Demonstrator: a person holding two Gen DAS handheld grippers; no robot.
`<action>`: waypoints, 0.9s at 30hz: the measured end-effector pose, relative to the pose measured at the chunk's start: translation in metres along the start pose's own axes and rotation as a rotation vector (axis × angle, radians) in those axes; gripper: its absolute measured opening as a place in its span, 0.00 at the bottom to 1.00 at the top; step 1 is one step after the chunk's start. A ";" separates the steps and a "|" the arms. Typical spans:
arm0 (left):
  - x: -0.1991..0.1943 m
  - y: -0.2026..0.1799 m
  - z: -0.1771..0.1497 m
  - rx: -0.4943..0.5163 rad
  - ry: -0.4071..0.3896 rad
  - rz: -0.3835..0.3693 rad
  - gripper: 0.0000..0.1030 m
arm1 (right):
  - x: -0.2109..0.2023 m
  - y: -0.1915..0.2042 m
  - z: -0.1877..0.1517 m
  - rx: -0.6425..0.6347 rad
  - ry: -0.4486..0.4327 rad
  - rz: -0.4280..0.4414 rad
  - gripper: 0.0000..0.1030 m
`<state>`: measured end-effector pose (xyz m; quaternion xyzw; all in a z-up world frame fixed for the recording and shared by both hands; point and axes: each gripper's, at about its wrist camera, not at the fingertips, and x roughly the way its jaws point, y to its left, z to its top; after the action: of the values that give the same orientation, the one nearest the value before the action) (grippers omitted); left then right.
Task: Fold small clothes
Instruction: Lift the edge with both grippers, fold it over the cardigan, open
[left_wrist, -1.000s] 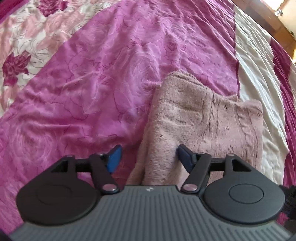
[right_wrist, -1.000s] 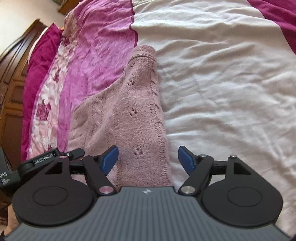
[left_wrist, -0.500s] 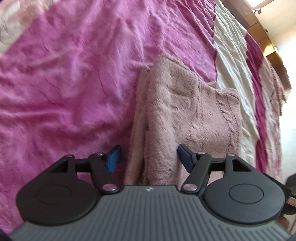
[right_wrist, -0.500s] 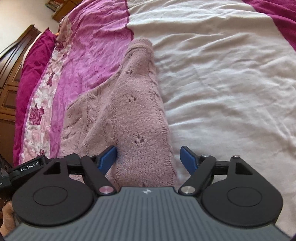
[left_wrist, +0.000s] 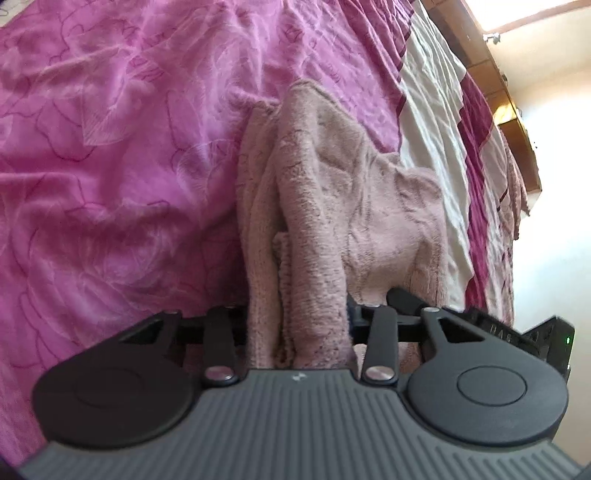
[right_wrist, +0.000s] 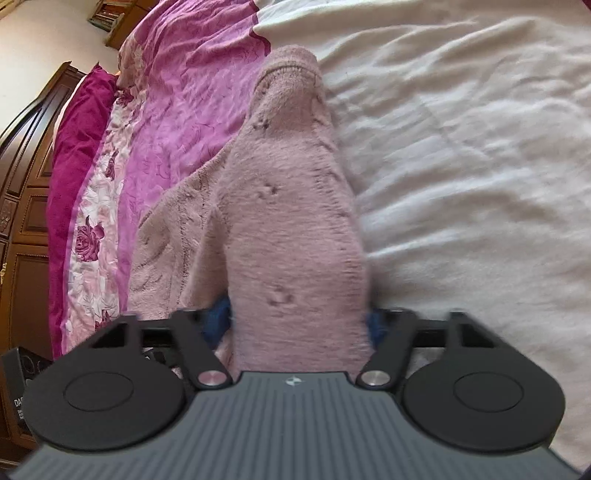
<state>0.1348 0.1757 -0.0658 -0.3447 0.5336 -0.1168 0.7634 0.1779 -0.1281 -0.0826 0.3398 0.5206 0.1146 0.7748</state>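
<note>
garment (left_wrist: 354, 206): dusty-pink fuzzy knit, folded and bunched, lying on the bed across the magenta and cream stripes
bedspread (left_wrist: 110, 166): crinkled quilted fabric, magenta, cream and a rose print
left gripper (left_wrist: 297, 317): jaws just closed in, pinching the thick near edge of the garment; pads buried in fabric
right gripper (right_wrist: 299, 321): jaws just closed in, clamped on the other near fold; blue pads (right_wrist: 218, 317) half hidden, blurred
headboard (right_wrist: 22, 177): dark carved wood, cut off

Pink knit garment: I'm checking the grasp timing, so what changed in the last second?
Both grippers, left gripper and right gripper, have just been closing, and now pinch the near edge of the pink knit garment. It stayed lying on the bedspread.
</note>
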 end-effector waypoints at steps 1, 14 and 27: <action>-0.003 -0.004 0.000 -0.005 -0.003 -0.009 0.38 | -0.006 0.002 0.001 -0.010 0.001 0.015 0.48; -0.024 -0.096 -0.049 0.001 0.003 -0.131 0.37 | -0.138 0.018 0.019 -0.090 -0.075 0.071 0.45; 0.027 -0.124 -0.133 0.127 0.140 -0.001 0.37 | -0.198 -0.079 -0.041 -0.038 -0.038 -0.081 0.45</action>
<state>0.0506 0.0163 -0.0302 -0.2867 0.5768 -0.1746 0.7447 0.0423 -0.2753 0.0015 0.3060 0.5170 0.0866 0.7947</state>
